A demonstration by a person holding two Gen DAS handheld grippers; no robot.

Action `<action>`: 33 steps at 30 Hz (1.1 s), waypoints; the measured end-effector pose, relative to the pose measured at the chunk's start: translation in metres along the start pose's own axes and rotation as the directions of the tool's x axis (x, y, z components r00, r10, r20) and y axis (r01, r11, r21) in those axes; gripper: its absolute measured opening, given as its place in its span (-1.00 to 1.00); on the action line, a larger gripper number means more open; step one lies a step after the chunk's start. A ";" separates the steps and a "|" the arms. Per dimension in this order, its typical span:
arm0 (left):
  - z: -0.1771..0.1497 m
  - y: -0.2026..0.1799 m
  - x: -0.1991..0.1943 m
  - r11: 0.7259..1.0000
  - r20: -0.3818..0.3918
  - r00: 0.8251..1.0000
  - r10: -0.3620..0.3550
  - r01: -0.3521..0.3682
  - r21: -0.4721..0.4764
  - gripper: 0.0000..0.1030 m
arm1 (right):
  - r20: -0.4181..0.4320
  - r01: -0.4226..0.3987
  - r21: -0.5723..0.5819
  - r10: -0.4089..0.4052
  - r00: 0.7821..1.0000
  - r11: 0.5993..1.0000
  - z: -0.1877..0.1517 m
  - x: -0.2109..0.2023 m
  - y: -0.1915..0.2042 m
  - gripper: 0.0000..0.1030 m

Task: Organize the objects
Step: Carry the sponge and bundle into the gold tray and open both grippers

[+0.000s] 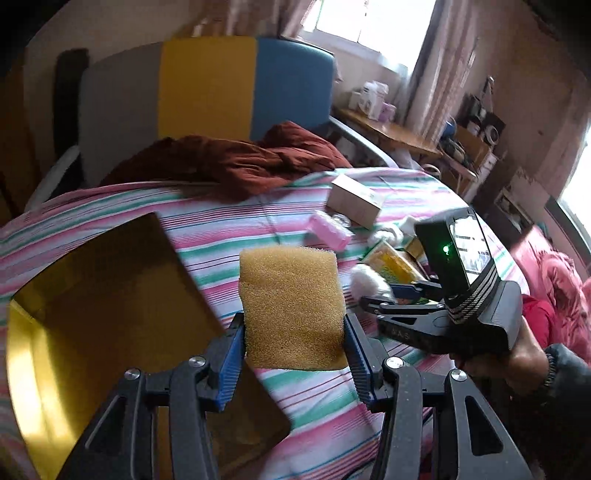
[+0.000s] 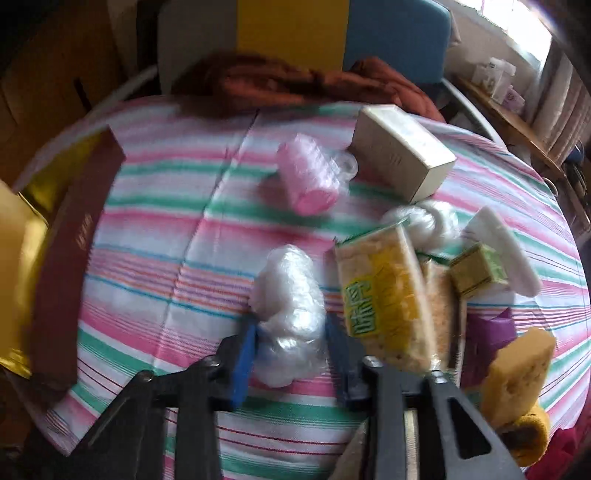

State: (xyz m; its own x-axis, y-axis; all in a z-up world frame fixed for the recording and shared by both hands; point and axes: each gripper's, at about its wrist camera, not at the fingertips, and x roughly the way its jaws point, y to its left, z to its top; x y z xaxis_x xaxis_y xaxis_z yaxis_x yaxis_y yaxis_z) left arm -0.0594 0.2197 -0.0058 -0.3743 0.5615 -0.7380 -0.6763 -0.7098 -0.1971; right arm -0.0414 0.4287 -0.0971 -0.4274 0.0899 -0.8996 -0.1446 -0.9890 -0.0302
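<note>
Sponge [image 1: 291,306] sits clamped in the left gripper [image 1: 293,334], angled down above the striped bedspread [image 1: 229,236], while the steeply tilted right gripper [image 2: 290,341] pinches a crumpled plastic bag [image 2: 288,291].

Home bedroom: striped bedsheet [image 1: 229,236], curtained window [image 1: 369,18].

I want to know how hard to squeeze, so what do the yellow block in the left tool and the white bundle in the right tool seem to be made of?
The yellow block looks like open-cell foam sponge: matte, with a coarse pitted surface. The white bundle looks like thin, clear plastic film, probably bags: glossy, crinkled and translucent. Both seem soft.
</note>
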 end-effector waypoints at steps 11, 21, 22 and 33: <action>-0.057 0.098 -0.049 0.962 0.003 0.977 0.211 -0.207 -0.179 0.02 | 0.139 -0.153 0.036 0.146 0.979 0.988 -0.004 -0.060 0.025 -0.34; -0.106 0.173 -0.093 0.856 -0.013 0.913 0.408 -0.387 -0.342 0.37 | 0.149 -0.445 -0.161 0.468 0.871 0.881 0.009 -0.101 0.154 -0.29; -0.110 0.176 -0.099 0.843 -0.010 0.905 0.426 -0.401 -0.359 0.53 | 0.121 -0.487 -0.189 0.512 0.850 0.853 0.009 -0.101 0.172 -0.28; -0.115 0.187 -0.137 0.788 0.043 0.862 0.505 -0.440 -0.431 0.80 | 0.027 -0.456 -0.316 0.488 0.872 0.832 -0.017 -0.094 0.241 -0.02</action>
State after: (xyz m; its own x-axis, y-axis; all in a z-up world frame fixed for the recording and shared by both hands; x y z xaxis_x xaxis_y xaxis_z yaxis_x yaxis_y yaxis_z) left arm -0.0620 -0.0390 -0.0158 -0.6913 0.1436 -0.7082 -0.0943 -0.9896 -0.1086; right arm -0.0213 0.1796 -0.0274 -0.4675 -0.4010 -0.7878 0.3565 -0.9010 0.2471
